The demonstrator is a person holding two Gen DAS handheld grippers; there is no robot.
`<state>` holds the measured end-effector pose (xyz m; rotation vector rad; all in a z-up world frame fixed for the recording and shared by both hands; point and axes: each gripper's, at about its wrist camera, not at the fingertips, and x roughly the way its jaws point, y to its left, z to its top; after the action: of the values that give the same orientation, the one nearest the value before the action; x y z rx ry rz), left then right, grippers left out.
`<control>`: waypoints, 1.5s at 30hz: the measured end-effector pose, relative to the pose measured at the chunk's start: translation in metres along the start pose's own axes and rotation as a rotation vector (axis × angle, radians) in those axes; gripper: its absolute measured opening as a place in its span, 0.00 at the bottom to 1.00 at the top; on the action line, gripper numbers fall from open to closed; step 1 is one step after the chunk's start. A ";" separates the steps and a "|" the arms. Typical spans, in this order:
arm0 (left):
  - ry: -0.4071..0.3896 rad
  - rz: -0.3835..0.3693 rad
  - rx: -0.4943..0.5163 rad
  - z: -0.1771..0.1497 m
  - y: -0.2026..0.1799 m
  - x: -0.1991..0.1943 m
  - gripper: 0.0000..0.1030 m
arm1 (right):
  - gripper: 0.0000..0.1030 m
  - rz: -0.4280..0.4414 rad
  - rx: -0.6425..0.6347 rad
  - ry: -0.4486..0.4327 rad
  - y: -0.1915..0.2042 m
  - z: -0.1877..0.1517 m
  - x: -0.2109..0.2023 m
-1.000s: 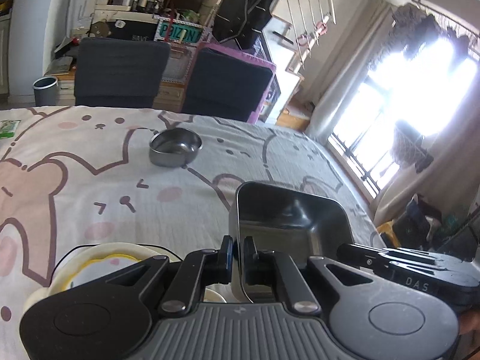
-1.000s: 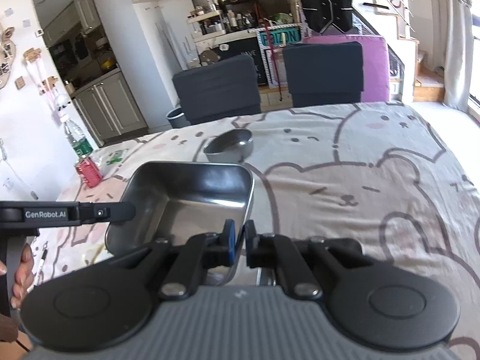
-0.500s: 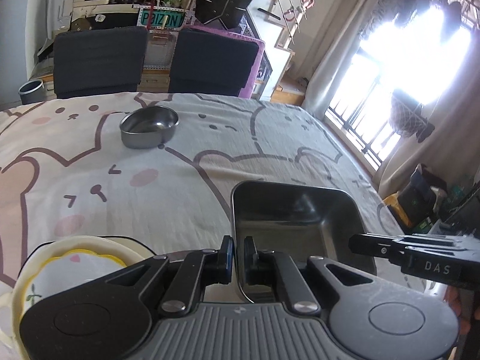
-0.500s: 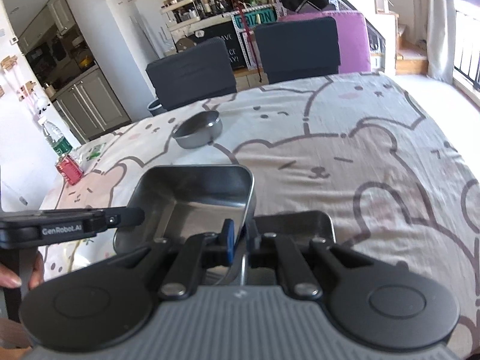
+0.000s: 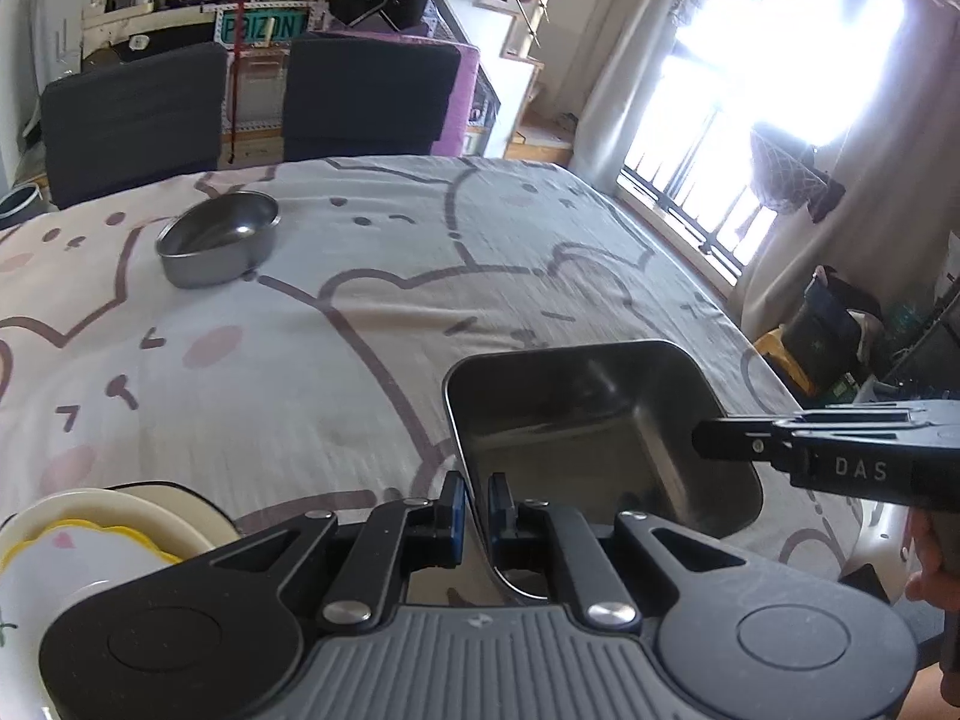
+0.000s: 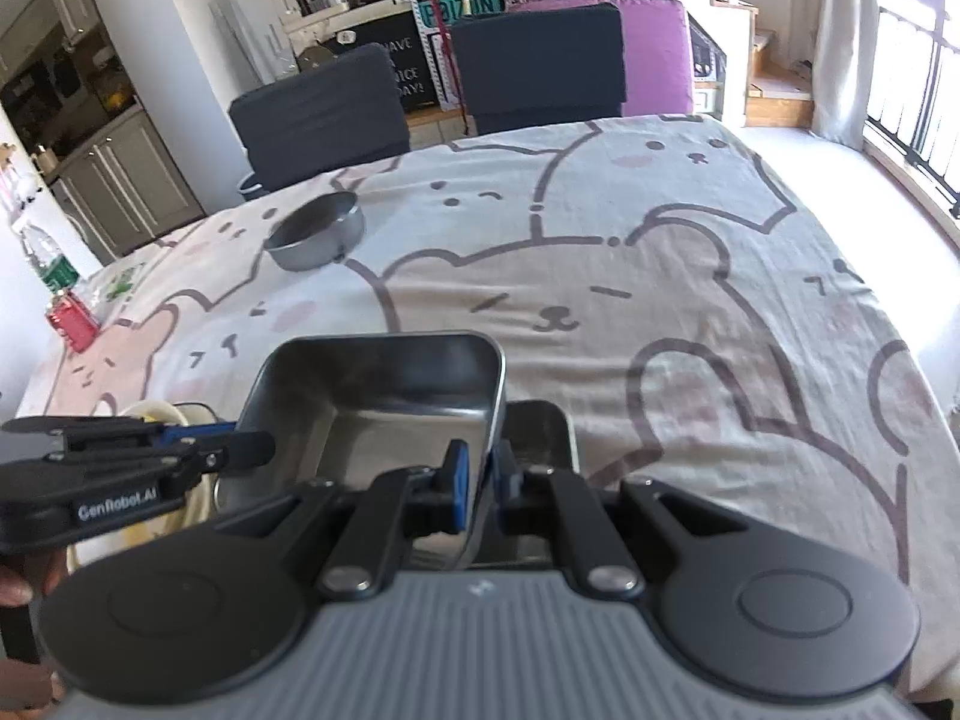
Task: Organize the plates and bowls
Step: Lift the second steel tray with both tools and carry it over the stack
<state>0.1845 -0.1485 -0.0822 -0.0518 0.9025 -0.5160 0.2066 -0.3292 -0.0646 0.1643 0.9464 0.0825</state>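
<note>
Holding: both grippers pinch opposite rims of one square metal tray (image 5: 600, 420), which hangs tilted just above the table near its front edge.
Left gripper (image 5: 474, 510): clenched on the tray's near-left rim, the thin wall caught between its blue pads.
Right gripper (image 6: 480, 480): clenched on the tray's right wall – seen side-on in the left view, where it reaches in from the right.
Under the tray: a second square metal tray (image 6: 540, 426) peeks out below and to the right; most of it is hidden, so whether the two touch cannot be told.
Round metal bowl (image 5: 219, 237): sits alone farther back on the bear-print tablecloth (image 5: 540, 240), well apart from the trays.
Cream plates (image 5: 90, 534): stacked at the near left, the top one yellow-trimmed; cut off by the frame and by the left gripper's body.
Hands: only fingertips show at the frame edges.
Writing: "DAS" on the right gripper's side, "GenRobot.AI" on the left gripper's side.
Background sign (image 6: 459, 9): teal lettering, partly blocked by a red strap – not fully readable.
Window (image 5: 780, 48): blown out by glare, no detail.
Far left: a water bottle (image 6: 51, 264) and a red can (image 6: 72, 321), labels too blurred to read.
</note>
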 end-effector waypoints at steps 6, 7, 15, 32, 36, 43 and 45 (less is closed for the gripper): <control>0.031 -0.007 0.032 0.000 -0.011 0.011 0.09 | 0.10 -0.043 0.012 -0.006 -0.007 0.004 0.000; 0.036 -0.005 0.034 0.000 -0.012 0.013 0.09 | 0.10 -0.048 0.012 -0.006 -0.008 0.004 0.000; 0.075 0.019 0.041 -0.002 -0.011 0.026 0.09 | 0.10 -0.049 0.011 -0.006 -0.008 0.006 0.002; 0.116 0.044 0.074 -0.009 -0.017 0.039 0.09 | 0.14 -0.114 -0.070 0.081 -0.001 0.006 0.026; 0.116 0.048 0.078 -0.008 -0.018 0.040 0.10 | 0.18 -0.134 -0.106 0.100 0.003 0.005 0.032; 0.122 0.042 0.083 -0.008 -0.019 0.042 0.11 | 0.18 -0.160 -0.134 0.139 0.003 0.004 0.043; 0.126 0.042 0.083 -0.008 -0.019 0.042 0.11 | 0.18 -0.170 -0.149 0.147 0.004 0.004 0.046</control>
<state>0.1919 -0.1826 -0.1137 0.0758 1.0018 -0.5216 0.2369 -0.3191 -0.0979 -0.0609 1.0934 0.0081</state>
